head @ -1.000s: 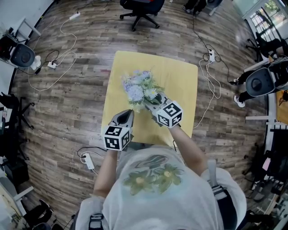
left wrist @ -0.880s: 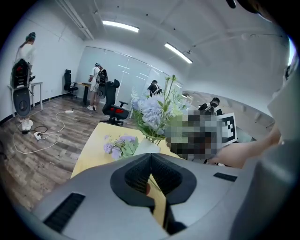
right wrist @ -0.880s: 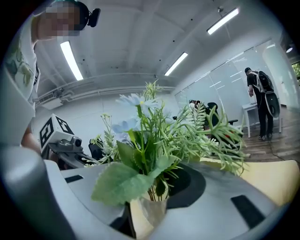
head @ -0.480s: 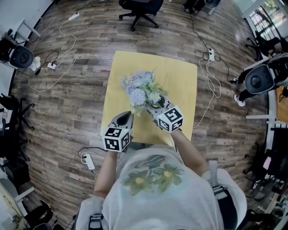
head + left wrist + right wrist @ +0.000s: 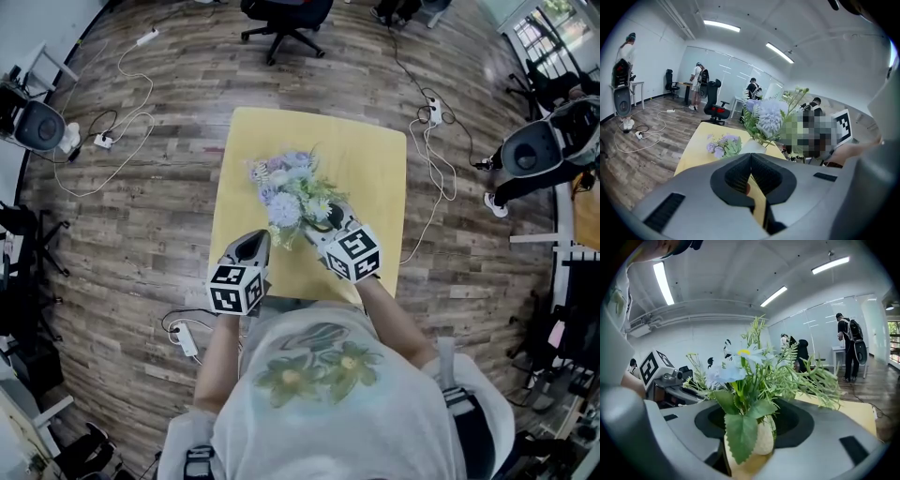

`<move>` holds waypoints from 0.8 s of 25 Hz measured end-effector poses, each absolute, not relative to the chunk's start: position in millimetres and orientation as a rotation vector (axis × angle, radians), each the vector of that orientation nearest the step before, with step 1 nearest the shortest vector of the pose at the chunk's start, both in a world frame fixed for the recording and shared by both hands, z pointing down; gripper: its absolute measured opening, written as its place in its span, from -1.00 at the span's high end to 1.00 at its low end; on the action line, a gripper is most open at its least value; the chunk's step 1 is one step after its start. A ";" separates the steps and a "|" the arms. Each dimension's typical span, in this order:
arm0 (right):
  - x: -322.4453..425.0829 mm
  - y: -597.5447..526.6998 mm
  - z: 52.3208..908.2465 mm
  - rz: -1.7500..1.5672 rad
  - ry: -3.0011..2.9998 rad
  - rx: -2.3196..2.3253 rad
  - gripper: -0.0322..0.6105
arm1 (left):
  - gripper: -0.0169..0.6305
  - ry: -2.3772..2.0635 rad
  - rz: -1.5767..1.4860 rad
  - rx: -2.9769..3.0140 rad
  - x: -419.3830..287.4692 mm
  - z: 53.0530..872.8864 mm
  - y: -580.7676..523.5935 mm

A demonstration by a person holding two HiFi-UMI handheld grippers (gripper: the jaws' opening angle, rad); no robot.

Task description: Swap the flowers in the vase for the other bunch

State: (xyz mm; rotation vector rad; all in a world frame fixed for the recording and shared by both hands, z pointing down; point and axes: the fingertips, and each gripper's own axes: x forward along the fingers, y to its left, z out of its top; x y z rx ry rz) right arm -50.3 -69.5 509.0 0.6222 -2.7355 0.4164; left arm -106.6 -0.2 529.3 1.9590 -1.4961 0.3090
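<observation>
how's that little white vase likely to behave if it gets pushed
The vase looks small and narrow under a tall, spreading bunch, so it is probably top-heavy and apt to tip. Its smooth, rounded wall may be slippery.

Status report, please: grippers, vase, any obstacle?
Left gripper shut, empty. Right gripper just opening, jaws around vase, not pressing. Other bunch lies on table behind. Nothing blocking.

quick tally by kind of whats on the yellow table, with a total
vase: 1
flower bunches: 2, the standing bunch in the vase and the lying bunch with purple blooms
total: 3
</observation>
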 end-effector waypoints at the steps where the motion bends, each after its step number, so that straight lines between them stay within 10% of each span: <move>1: -49.0 -68.6 508.7 0.417 -2.727 0.625 0.20 | 0.89 -1.499 0.307 1.957 -107.6 529.3 -0.8; 20: -12.7 -44.2 500.2 0.618 -2.683 0.637 0.17 | 0.89 -1.582 0.273 1.883 -138.8 526.5 14.5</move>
